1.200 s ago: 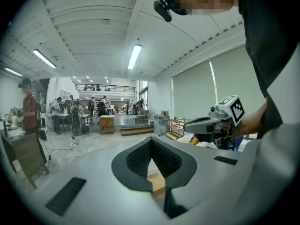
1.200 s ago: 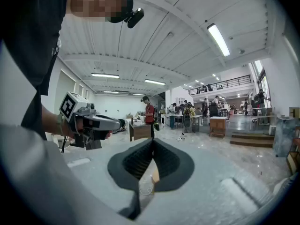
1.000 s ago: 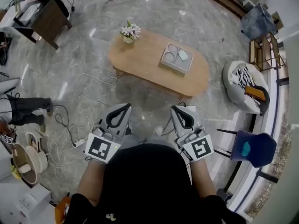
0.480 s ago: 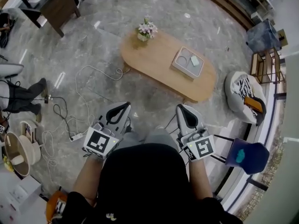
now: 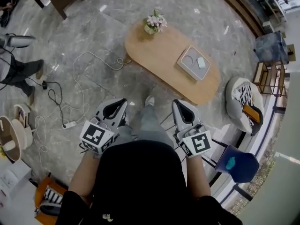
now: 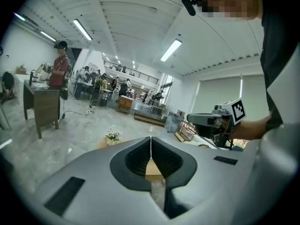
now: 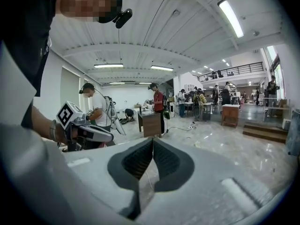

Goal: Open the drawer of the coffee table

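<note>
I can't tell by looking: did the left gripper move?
Yes. The left gripper has shifted down-right, away from the white power strip.

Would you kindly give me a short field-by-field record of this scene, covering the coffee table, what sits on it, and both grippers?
coffee table: oval wooden top, ahead of the person
on the table: flower pot at the far end; tray nearer the other end
drawer: not visible in any view
left gripper: jaws together, nothing between them
right gripper: jaws together, nothing between them
contact: neither gripper touches the table
</note>
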`<move>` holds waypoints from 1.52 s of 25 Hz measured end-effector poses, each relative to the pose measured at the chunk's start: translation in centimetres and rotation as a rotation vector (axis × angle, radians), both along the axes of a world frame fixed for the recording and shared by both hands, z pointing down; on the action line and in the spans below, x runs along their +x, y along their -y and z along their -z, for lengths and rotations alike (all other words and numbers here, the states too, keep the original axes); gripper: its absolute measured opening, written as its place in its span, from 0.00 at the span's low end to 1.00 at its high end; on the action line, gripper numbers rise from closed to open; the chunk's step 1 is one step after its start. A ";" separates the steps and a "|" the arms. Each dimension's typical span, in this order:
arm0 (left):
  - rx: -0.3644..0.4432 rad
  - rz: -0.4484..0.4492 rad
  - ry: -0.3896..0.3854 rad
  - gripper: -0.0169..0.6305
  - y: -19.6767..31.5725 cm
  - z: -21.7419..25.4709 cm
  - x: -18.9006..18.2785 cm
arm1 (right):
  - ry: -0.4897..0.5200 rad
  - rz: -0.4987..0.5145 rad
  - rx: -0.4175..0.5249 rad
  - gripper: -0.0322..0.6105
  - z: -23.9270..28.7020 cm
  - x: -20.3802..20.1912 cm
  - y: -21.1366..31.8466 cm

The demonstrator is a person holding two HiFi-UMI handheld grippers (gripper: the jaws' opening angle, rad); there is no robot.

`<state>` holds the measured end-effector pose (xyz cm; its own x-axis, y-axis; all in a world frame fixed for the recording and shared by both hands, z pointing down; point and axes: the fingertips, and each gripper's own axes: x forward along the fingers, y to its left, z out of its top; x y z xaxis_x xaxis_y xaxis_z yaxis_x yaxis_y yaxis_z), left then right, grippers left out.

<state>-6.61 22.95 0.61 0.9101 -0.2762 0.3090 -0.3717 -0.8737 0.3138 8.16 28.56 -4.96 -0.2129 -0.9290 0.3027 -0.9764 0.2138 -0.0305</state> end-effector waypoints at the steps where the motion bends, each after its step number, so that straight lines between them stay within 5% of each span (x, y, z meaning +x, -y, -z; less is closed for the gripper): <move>1: -0.009 0.011 0.010 0.04 0.6 -0.6 0.7 | 0.001 0.016 -0.012 0.05 -0.6 0.8 0.7; 11: -0.158 0.154 0.078 0.04 5.8 -6.4 9.6 | 0.032 0.178 -0.131 0.05 -6.6 10.4 7.9; 18: -0.341 0.318 0.029 0.04 10.5 -12.5 12.8 | 0.018 0.292 -0.231 0.05 -12.6 14.0 13.6; 30: -0.566 0.365 -0.077 0.05 15.3 -25.2 10.6 | -0.044 0.266 -0.379 0.05 -23.5 12.7 19.1; 38: -0.712 0.339 -0.165 0.18 16.9 -34.6 9.3 | -0.038 0.237 -0.471 0.11 -31.4 9.7 22.1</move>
